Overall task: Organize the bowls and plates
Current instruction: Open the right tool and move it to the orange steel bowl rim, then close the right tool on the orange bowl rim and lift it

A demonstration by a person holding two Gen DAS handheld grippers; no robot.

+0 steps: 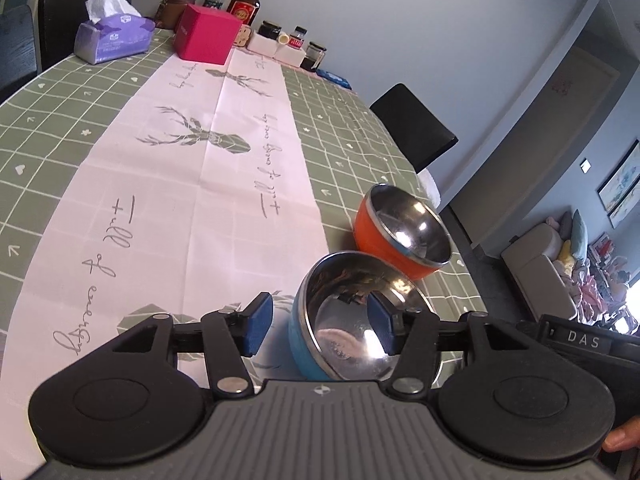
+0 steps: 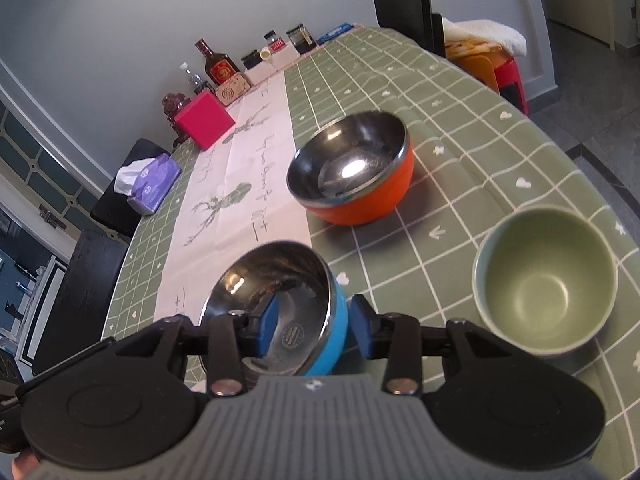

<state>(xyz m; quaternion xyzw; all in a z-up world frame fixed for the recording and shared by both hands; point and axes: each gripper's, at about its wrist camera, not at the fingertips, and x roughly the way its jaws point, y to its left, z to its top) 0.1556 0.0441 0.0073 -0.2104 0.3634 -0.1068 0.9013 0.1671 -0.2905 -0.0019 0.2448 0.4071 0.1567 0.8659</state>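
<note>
A blue steel-lined bowl [image 1: 352,320] sits tilted on the tablecloth near the front edge; it also shows in the right wrist view [image 2: 280,304]. My left gripper [image 1: 320,324] is open, its jaws straddling the bowl's left rim, one pad outside and one inside. My right gripper [image 2: 316,328] straddles the right rim, its pads close on both sides of the wall; whether they grip it I cannot tell. An orange steel-lined bowl [image 1: 400,232] stands just beyond, also seen in the right wrist view [image 2: 356,172]. A green ceramic bowl [image 2: 544,284] stands to the right.
At the table's far end stand a pink box [image 1: 206,32], a purple tissue pack [image 1: 114,36], bottles [image 1: 246,2] and jars [image 1: 312,56]. Black chairs [image 1: 412,128] stand around the table. The table's right edge [image 2: 592,168] is close to the bowls.
</note>
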